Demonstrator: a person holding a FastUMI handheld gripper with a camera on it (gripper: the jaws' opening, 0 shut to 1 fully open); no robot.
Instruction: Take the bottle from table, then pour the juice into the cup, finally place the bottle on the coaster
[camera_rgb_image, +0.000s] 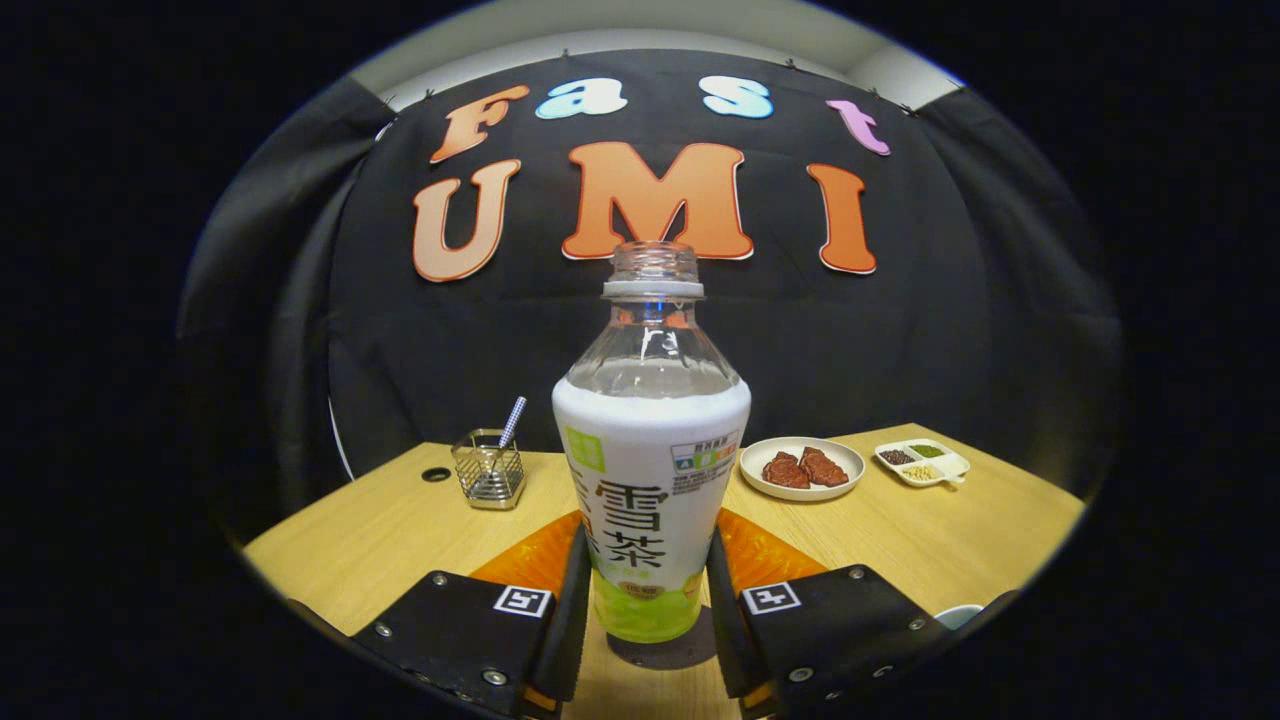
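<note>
**Bottle between fingers, upright on bench**

Gripper fingers flank the bottle low on both sides; whether they press on it I cannot tell. Cap off, bottle standing near the near bench edge. Far left: wire holder. Far right: plate, divided dish. Open bench between.

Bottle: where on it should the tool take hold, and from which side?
Grip the bottle on its straight labelled lower body, coming in level from the near side. It stands upright with its cap off, and above the label it tapers to a narrow neck that would likely slip. The tool already has a finger on each side of that lower body, apparently pressing it.
</note>
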